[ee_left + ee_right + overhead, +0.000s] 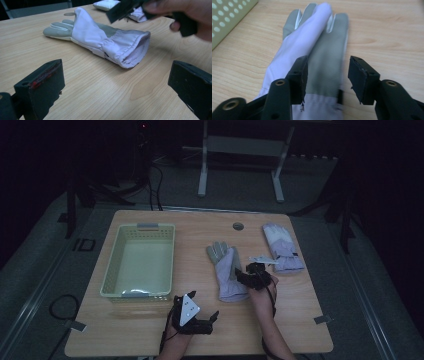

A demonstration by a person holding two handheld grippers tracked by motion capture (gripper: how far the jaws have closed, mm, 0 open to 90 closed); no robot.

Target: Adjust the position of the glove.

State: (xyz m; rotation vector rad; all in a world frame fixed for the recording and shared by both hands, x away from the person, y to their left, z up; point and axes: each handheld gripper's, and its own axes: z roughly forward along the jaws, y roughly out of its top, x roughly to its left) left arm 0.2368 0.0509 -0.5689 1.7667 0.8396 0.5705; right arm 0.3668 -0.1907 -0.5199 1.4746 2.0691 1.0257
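R gripper (pixel 253 271) hovers w/ jaws apart over near glove (pixel 226 270); L gripper (pixel 196 315) waits, jaws wide. Basket (pixel 167 265) holds no glove; far glove (pixel 281 246) untouched, so both gloves apparently left.

Bare table (pixel 280 320) beside glove (pixel 226 270)

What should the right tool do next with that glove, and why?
Probably lower and close: the right tool is open, its jaws straddling the near glove, which lies flat on the table. The empty basket beside it looks a likely destination.
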